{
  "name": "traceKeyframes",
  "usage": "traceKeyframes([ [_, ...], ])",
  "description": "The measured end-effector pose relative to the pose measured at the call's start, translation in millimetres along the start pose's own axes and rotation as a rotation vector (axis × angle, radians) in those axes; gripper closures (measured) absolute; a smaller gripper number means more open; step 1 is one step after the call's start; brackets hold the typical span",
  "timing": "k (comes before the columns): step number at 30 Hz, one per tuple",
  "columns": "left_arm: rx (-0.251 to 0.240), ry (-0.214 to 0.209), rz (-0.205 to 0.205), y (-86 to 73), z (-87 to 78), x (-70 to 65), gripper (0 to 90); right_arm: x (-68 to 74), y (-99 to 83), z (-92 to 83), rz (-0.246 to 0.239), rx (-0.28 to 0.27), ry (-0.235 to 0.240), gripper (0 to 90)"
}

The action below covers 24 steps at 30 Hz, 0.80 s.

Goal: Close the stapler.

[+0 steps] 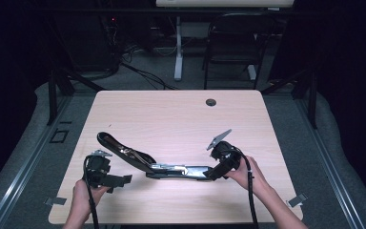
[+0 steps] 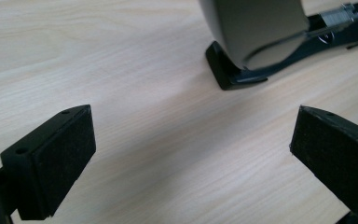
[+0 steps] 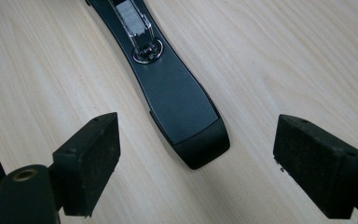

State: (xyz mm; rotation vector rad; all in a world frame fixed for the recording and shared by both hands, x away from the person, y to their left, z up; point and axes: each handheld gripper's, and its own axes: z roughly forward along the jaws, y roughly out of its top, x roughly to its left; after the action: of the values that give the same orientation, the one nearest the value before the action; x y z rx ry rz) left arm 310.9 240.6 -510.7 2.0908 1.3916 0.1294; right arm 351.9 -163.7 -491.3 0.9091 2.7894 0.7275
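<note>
Table (image 1: 171,114): a pale wood-grain top with a small dark round grommet (image 1: 211,102) near its far edge; it takes up the middle of the high view, with grey floor around it and a dark chair (image 1: 233,43) beyond.

Stapler (image 1: 171,170): a long black stapler lying on the near half of the table, swung open. Its base lies flat and runs left to right between the two hands; its top arm (image 1: 119,145) rises at a slant toward the far left. In the right gripper view the front end of the base (image 3: 186,107) lies on the wood between the jaws, with a strip of silver staples (image 3: 133,18) farther up. In the left gripper view the rounded grey-black top arm (image 2: 256,28) and the end of the base beneath it sit ahead of the jaws.

Left gripper (image 1: 106,177): held in the person's left hand (image 1: 83,198) at the near left of the table, near the stapler's hinge end but apart from it. Its jaws are released and spread wide, with bare wood between the pads (image 2: 65,163).

Right gripper (image 1: 217,171): held in the person's right hand (image 1: 248,174) at the stapler's right end. Its jaws stand wide apart, one on either side of the base tip, and the pads (image 3: 93,163) are clear of it; nothing is grasped.

Cables (image 1: 250,191): a black lead trails from each gripper back along the forearm.
</note>
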Motion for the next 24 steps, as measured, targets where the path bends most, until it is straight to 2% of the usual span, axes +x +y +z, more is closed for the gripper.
traceKeyframes([
  [9,-0.025,0.037,-0.052,3.9,-7.4,11.2,0.4,-1.0,1.7,-0.7,-0.005,-0.009,-0.021,14.7],
  [10,-0.037,0.044,-0.071,4.3,-8.5,12.3,1.4,-0.4,1.7,-0.4,-0.005,-0.018,-0.024,14.7],
  [15,-0.097,0.068,-0.107,6.6,-16.0,22.4,7.2,-0.4,2.6,-0.8,-0.011,-0.042,-0.055,14.2],
  [18,-0.154,0.071,-0.125,8.2,-20.1,24.3,13.2,0.2,3.7,0.6,-0.002,-0.053,-0.076,13.8],
  [21,-0.201,0.094,-0.114,11.3,-23.7,20.8,16.9,1.6,6.0,1.9,-0.005,-0.053,-0.09,14.2],
  [23,-0.213,0.115,-0.103,12.3,-25.7,18.9,22.5,3.2,7.3,3.5,-0.008,-0.052,-0.095,14.7],
  [24,-0.221,0.114,-0.111,12.3,-26.6,19.3,25.7,4.0,8.0,3.8,-0.01,-0.047,-0.094,14.9],
])
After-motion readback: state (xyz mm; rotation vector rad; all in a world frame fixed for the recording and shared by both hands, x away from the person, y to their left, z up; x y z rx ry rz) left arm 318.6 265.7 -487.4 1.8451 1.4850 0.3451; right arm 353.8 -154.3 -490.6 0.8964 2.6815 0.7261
